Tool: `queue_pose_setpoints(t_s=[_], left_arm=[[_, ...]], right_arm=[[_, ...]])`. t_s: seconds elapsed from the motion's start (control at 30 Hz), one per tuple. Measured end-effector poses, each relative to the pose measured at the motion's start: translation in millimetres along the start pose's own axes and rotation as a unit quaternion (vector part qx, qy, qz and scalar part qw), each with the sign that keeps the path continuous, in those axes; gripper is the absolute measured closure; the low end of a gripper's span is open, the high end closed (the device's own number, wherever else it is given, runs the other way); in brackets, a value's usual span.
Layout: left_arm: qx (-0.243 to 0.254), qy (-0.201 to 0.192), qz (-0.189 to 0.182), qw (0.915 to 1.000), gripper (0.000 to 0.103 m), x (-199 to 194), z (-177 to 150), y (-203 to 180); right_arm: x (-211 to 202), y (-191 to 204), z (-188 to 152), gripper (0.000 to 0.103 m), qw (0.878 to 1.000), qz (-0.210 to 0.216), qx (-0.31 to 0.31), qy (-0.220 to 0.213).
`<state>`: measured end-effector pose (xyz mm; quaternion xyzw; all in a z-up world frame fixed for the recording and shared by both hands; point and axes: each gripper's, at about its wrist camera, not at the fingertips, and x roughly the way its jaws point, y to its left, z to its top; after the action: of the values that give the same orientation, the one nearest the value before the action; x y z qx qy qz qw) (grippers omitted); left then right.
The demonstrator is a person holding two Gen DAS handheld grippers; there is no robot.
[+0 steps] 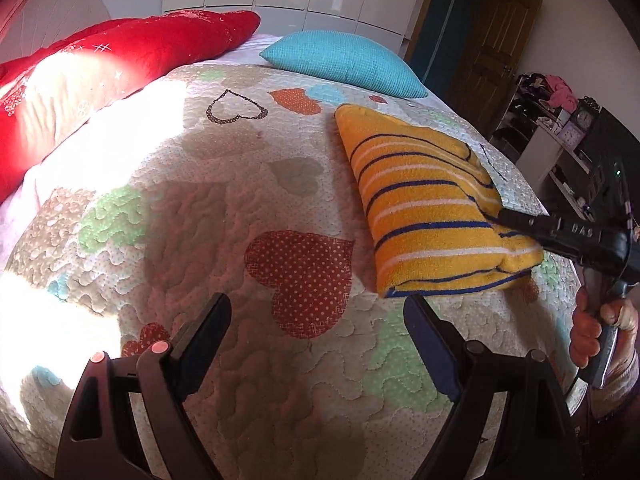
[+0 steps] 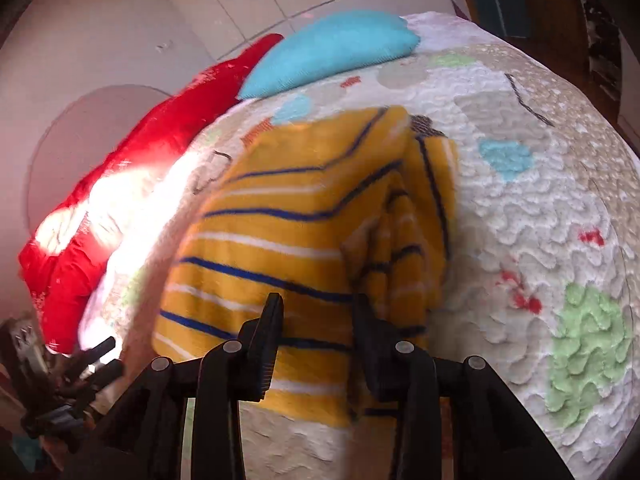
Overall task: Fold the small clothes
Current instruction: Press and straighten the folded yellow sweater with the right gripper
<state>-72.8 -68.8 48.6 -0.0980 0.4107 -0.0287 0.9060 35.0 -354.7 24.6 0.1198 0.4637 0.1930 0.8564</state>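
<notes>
Yellow terry cloth point(image 1: 432, 208) with blue and white stripes lies already folded into a thick wedge on the quilt point(image 1: 224, 216), toward the bed's right side, well short of the blue pillow point(image 1: 344, 62) and the red blanket point(image 1: 120, 68). The folding looks nearly finished; the step in hand seems to be tidying or pressing the last fold.

The right gripper point(image 2: 316, 320) sits at the cloth's near right corner with its fingers point(image 2: 270, 336) narrow. The blurred right wrist view shows cloth under and between them, but whether the pads pinch it I cannot tell. The left gripper point(image 1: 320, 312) hovers over bare quilt just left of the cloth, fingers wide, holding nothing.

Next, I judge, the right must either let go cleanly without dragging the loose top layer, or pull that rumpled right edge square; the left could steady the near edge meanwhile.

No basket, box or other container shows in either view.
</notes>
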Motion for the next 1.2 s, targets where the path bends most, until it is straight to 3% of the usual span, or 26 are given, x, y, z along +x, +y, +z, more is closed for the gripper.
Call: queue_pose_setpoints(t_s=[0.03, 0.1, 0.2, 0.3, 0.37, 0.43, 0.53, 0.6, 0.7, 0.73, 0.77, 0.8, 0.83, 0.87, 0.97, 1.07, 1.1, 1.2], left_arm=[[0.004, -0.001, 0.004, 1.0000, 0.016, -1.4, -0.6, 0.4], [0.008, 0.002, 0.013, 0.9999, 0.016, 0.0, -2.1, 3.9], [-0.008, 0.018, 0.013, 0.9997, 0.016, 8.8, -2.8, 12.6], [-0.027, 0.033, -0.028, 0.9987, 0.016, 17.7, 6.9, 14.3], [-0.022, 0.016, -0.053, 0.9982, 0.016, 22.5, 22.2, 11.1], [-0.012, 0.007, -0.072, 0.9973, 0.010, 36.5, 41.4, 8.5], [-0.029, 0.031, -0.122, 0.9916, 0.009, 75.5, 70.1, 9.9], [-0.046, 0.063, -0.171, 0.9822, 0.009, 106.8, 84.6, 7.2], [-0.065, 0.103, -0.204, 0.9713, 0.004, 149.1, 95.8, -1.9], [-0.076, 0.108, -0.213, 0.9680, 0.004, 156.4, 96.8, -4.6], [-0.078, 0.111, -0.216, 0.9669, 0.004, 158.7, 98.8, -8.0], [-0.073, 0.115, -0.226, 0.9645, 0.017, 157.5, 101.3, -13.6], [-0.070, 0.124, -0.250, 0.9578, 0.031, 154.6, 104.6, -18.3], [-0.062, 0.126, -0.242, 0.9599, 0.037, 147.9, 109.3, -22.6], [-0.026, 0.105, -0.236, 0.9658, 0.041, 120.3, 127.2, -34.5], [0.008, 0.090, -0.202, 0.9752, 0.040, 101.7, 135.8, -45.9], [0.019, 0.089, -0.186, 0.9783, 0.037, 100.3, 134.6, -48.8], [0.041, 0.110, -0.108, 0.9872, 0.027, 113.7, 117.2, -52.3]], right_arm=[[3.0, -11.6, -8.8, 0.085, 1.000, 0.000, 0.005, 0.002], [-1.9, -32.9, -20.3, 0.085, 0.999, 0.037, 0.035, -0.014], [-10.8, -48.3, -24.8, 0.083, 0.997, 0.045, 0.063, -0.021], [-31.4, -56.5, -19.7, 0.066, 0.992, 0.071, 0.090, -0.052], [-43.6, -61.4, -9.4, 0.036, 0.990, 0.068, 0.094, -0.080], [-45.9, -67.2, 2.1, 0.023, 0.989, 0.052, 0.102, -0.092], [-21.9, -77.8, 20.8, 0.023, 0.987, 0.071, 0.126, -0.069], [-1.4, -80.3, 33.1, 0.023, 0.987, 0.076, 0.133, -0.057], [28.9, -78.5, 49.3, 0.023, 0.987, 0.085, 0.131, -0.038], [35.8, -76.4, 52.6, 0.030, 0.986, 0.090, 0.133, -0.040], [41.2, -73.2, 56.0, 0.051, 0.984, 0.107, 0.138, -0.037], [47.3, -70.3, 59.3, 0.058, 0.979, 0.133, 0.151, -0.027], [50.7, -67.6, 61.5, 0.059, 0.973, 0.154, 0.171, -0.022], [49.8, -62.8, 64.5, 0.061, 0.969, 0.172, 0.176, -0.025], [29.2, -44.6, 72.6, 0.064, 0.961, 0.225, 0.153, -0.054], [10.7, -41.2, 70.5, 0.065, 0.960, 0.229, 0.138, -0.082], [10.1, -46.5, 68.1, 0.065, 0.966, 0.202, 0.136, -0.087], [13.0, -72.4, 53.9, 0.064, 0.985, 0.057, 0.144, -0.073]])
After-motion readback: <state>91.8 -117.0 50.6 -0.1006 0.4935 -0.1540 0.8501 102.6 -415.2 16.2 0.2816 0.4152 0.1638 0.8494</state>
